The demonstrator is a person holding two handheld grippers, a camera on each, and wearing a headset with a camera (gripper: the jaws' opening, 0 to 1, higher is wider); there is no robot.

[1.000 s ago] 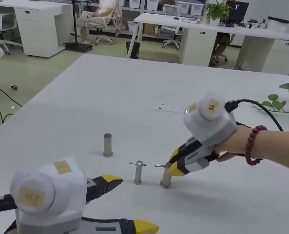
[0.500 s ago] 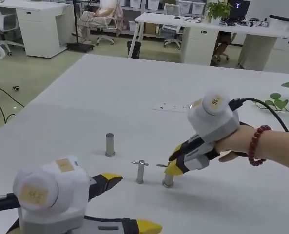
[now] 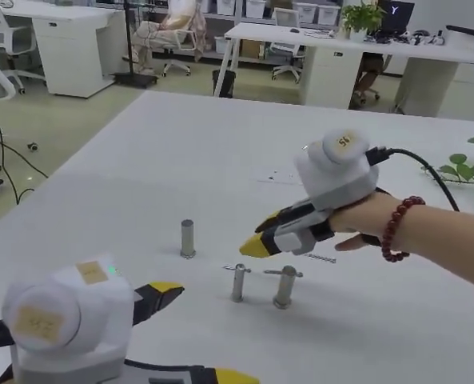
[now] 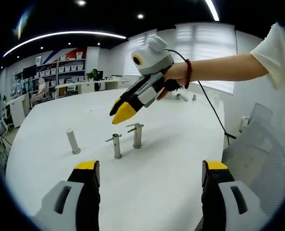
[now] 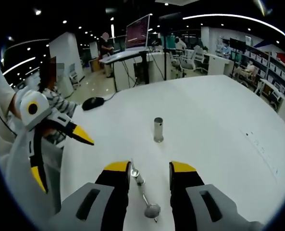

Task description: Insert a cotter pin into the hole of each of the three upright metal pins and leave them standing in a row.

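I'm working in an open-plan office. Along the top of the head view stand white desks (image 3: 260, 32) and swivel chairs (image 3: 284, 46), with a potted plant (image 3: 361, 16) at the upper right.

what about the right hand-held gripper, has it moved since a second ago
Yes. The right hand-held gripper has lifted off the right pin and now sits up and left of it.

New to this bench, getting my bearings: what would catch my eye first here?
Three upright metal pins stand in a row: the middle pin and right pin carry cotter pins, the left pin is bare. The right gripper hovers open just above them; a loose cotter pin lies on the table beside them.
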